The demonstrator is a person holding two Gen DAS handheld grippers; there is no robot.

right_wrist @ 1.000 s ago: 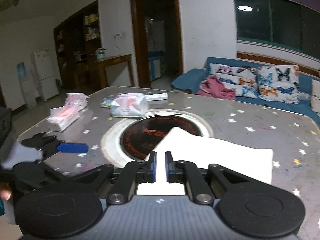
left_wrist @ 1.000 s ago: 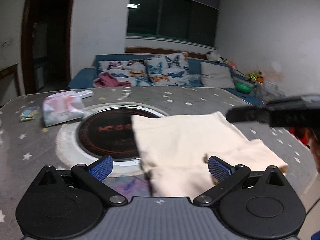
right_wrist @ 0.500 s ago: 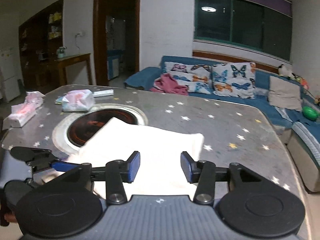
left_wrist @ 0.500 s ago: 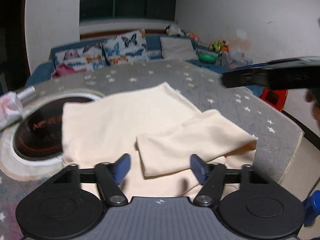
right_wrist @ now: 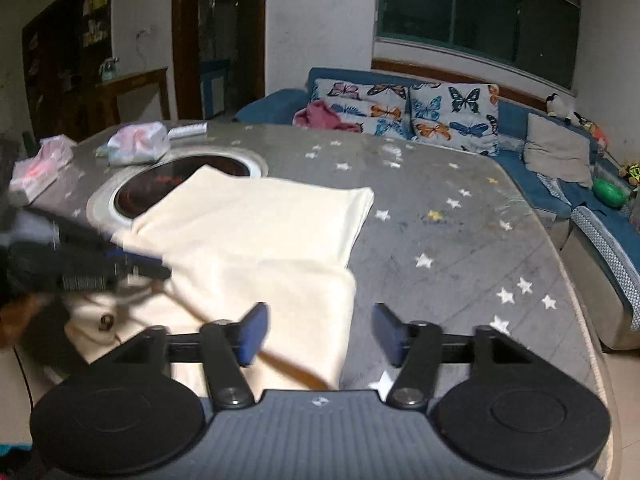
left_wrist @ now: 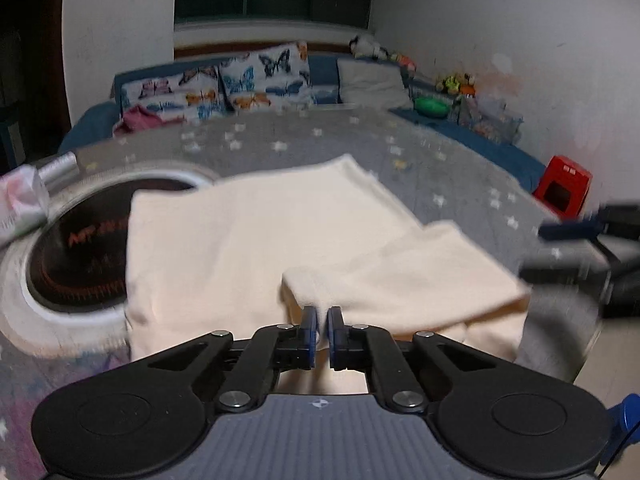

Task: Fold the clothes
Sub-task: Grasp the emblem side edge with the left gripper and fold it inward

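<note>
Here the left gripper [left_wrist: 322, 320] pinches the cream garment [left_wrist: 248, 240]; the right gripper [right_wrist: 320, 334] stands apart.

Cream garment [left_wrist: 248, 240]: near edge hidden behind the left gripper [left_wrist: 322, 322]; what, if anything, is pinched between the jaws cannot be told. Right gripper [left_wrist: 576, 248]: smeared by motion, cut off at the frame edge. Cooktop lettering [left_wrist: 92, 232]: blurred, unreadable. Bench [right_wrist: 440, 220]: near corner hidden.

Home living room, evening: blue sofa [right_wrist: 520, 120] carrying butterfly-print cushions [right_wrist: 452, 114], star-patterned table [right_wrist: 440, 216] holding built-in hotplate [right_wrist: 160, 184], dark window [right_wrist: 480, 20] reflecting ceiling lamp, toys sitting along wall.
</note>
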